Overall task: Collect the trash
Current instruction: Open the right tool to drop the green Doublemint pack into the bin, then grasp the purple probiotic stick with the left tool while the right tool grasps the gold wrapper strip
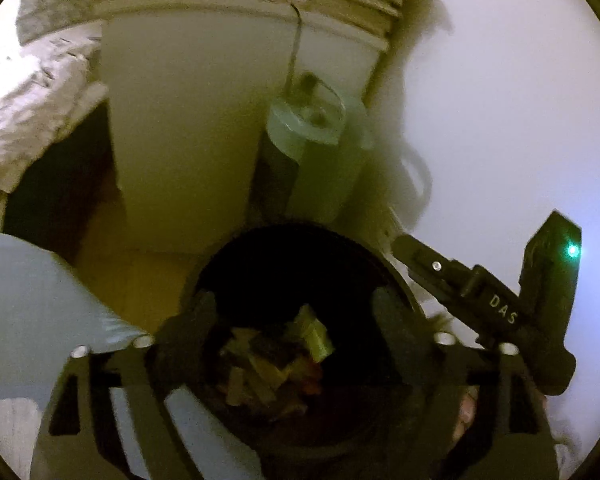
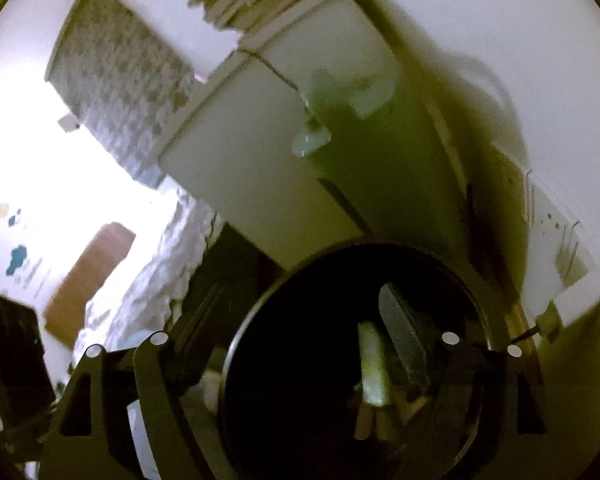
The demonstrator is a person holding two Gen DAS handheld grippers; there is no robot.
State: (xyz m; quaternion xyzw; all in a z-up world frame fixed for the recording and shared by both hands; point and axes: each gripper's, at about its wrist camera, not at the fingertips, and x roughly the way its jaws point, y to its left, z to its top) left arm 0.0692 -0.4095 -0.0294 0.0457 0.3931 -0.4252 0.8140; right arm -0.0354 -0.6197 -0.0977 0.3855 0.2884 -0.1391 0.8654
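Both the left gripper (image 1: 296,320) and right gripper (image 2: 300,320) hang wide-jawed and empty over the round black bin (image 1: 396,276) at lower centre, so scraps fall onto its paper trash (image 1: 276,364).

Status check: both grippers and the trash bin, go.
Left gripper open over dark bin. Right gripper open over it too. Scraps inside bin. Nothing blocking.

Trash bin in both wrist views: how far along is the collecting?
Done: the black trash bin already holds a pile of scraps. In hand: nothing; the left gripper and right gripper stand open over its mouth. Left: no loose trash shows in these blurred views, so I cannot tell.
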